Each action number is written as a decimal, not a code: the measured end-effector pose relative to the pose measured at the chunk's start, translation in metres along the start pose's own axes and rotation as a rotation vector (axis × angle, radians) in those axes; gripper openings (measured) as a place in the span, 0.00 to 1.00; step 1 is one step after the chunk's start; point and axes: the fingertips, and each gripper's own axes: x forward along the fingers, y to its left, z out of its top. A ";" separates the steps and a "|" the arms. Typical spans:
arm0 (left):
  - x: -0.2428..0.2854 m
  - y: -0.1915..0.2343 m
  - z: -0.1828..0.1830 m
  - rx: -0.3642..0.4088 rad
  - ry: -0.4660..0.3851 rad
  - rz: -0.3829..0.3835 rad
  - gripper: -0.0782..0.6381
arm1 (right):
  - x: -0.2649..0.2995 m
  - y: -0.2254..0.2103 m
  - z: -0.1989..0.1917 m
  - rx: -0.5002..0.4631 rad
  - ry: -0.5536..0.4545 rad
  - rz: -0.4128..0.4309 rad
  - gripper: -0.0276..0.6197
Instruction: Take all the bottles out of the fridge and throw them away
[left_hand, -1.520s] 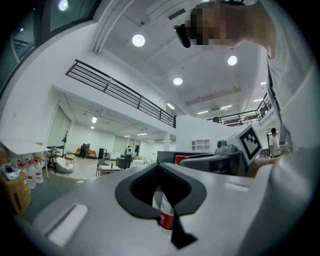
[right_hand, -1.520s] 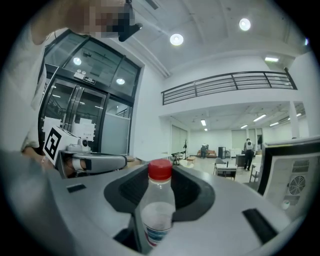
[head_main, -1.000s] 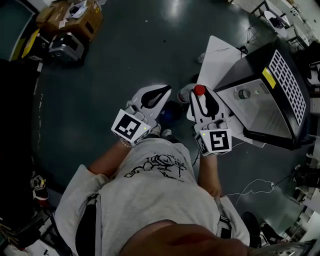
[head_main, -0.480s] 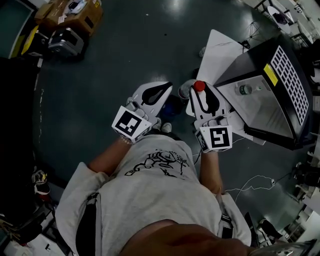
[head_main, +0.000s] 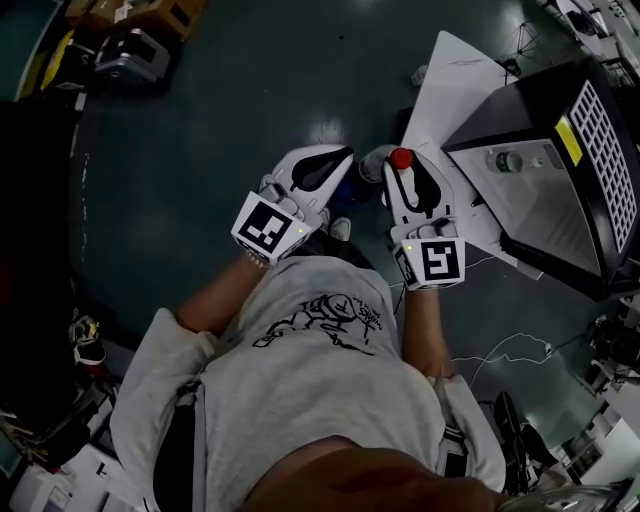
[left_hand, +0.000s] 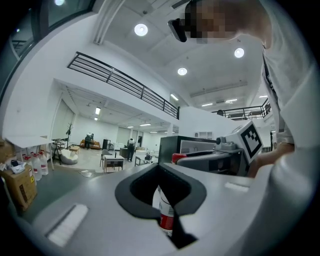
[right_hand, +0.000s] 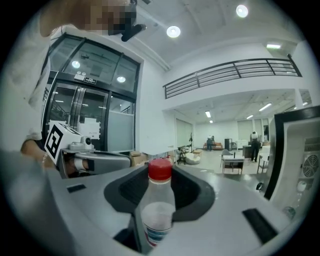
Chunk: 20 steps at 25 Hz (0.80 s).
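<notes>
My right gripper (head_main: 402, 172) is shut on a clear bottle with a red cap (head_main: 401, 158); in the right gripper view that bottle (right_hand: 158, 215) stands upright between the jaws. The left gripper (head_main: 333, 162) is shut on a second bottle (left_hand: 166, 212) with a red and white label, whose top is hidden in the jaw opening. Both grippers are held level in front of my chest, side by side. To the right stands the black fridge (head_main: 590, 180), open, with another bottle (head_main: 509, 160) lying inside its pale interior.
A white panel (head_main: 455, 70) lies by the fridge. Cardboard boxes and a case (head_main: 130, 45) sit at the far left on the dark floor. Cables (head_main: 510, 350) trail at the right. A dark cabinet (head_main: 35, 230) lines the left edge.
Both grippers have sunk a little, each keeping its bottle. The fridge has slid toward the upper right of the head view.
</notes>
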 end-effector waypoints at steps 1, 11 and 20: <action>0.000 0.000 -0.004 -0.001 0.004 0.000 0.12 | 0.001 0.002 -0.004 -0.001 0.006 0.008 0.27; 0.000 0.001 -0.053 -0.053 0.056 0.019 0.12 | 0.007 0.011 -0.044 0.053 0.042 0.022 0.27; 0.006 0.005 -0.086 -0.079 0.086 0.031 0.12 | 0.013 0.017 -0.086 0.045 0.072 0.037 0.27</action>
